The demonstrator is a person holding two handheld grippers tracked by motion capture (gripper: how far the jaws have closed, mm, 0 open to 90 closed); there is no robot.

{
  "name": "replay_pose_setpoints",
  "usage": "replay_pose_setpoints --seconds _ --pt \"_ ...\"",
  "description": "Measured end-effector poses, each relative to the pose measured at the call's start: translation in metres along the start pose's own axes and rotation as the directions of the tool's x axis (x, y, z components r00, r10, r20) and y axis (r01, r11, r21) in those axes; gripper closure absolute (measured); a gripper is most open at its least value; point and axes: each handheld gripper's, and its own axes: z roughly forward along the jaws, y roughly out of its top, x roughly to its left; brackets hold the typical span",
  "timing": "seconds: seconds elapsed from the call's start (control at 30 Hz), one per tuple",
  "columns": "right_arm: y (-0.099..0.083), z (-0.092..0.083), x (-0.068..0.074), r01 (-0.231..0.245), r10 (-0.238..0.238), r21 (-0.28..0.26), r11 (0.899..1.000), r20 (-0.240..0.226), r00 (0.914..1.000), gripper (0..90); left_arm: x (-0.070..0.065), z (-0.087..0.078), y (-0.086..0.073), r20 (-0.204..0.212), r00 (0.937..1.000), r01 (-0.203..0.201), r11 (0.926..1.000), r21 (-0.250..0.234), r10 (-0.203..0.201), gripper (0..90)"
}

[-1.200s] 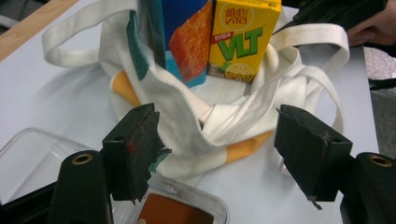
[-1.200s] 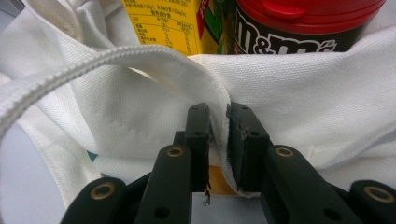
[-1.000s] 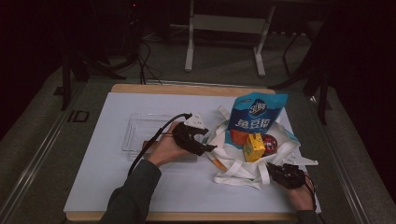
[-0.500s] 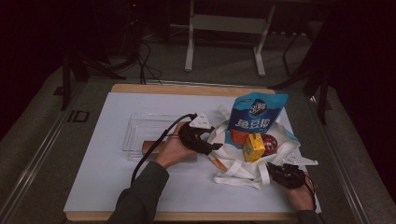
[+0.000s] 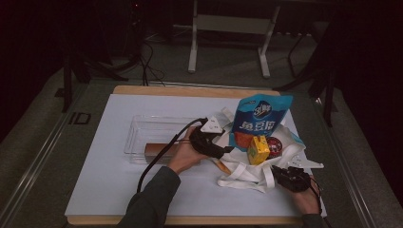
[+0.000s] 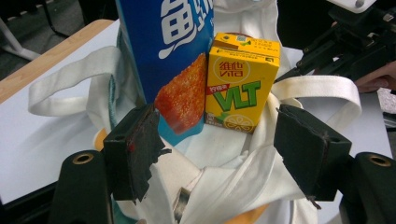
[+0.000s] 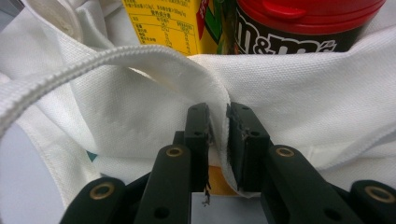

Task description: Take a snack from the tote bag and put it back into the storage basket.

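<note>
A white cloth tote bag [image 5: 247, 173] lies at the table's right. In it are a blue snack bag [image 5: 259, 121], a yellow VLT drink carton [image 5: 258, 150] and a red-lidded M&M's tub [image 5: 274, 145]. My left gripper [image 5: 227, 149] reaches in from the left, open. In the left gripper view its jaws [image 6: 219, 140] straddle folds of the bag [image 6: 224, 182] without pressing, just short of the snack bag [image 6: 159, 46] and carton [image 6: 238, 84]. My right gripper [image 5: 281, 172] is shut on the bag's front rim [image 7: 303, 93], and the tub [image 7: 299, 23] is close behind.
A clear plastic tray [image 5: 138, 128] sits left of the bag with a brown bar [image 5: 159, 149] at its near side. Something orange [image 5: 221, 166] pokes out under the bag's left edge. A white mat [image 5: 104, 180] covers the wooden table.
My left hand has slid right, from beside the tray up to the bag's left side. The right gripper has kept still with its hold on the rim.
</note>
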Motion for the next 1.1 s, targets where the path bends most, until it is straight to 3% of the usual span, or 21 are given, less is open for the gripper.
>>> replay_pose_setpoints --seconds 0.43,1.1 --pt "0.0 0.0 0.0 0.0 0.0 0.0 1.0 0.0 1.0 77.6 -0.008 0.021 0.003 0.009 1.0 -0.001 1.0 0.008 0.001 31.3" --pt "0.0 0.0 -0.001 0.003 -0.003 -0.002 1.0 -0.002 1.0 77.6 -0.018 0.049 0.021 0.049 0.9986 -0.019 0.9997 0.017 0.019 31.7"
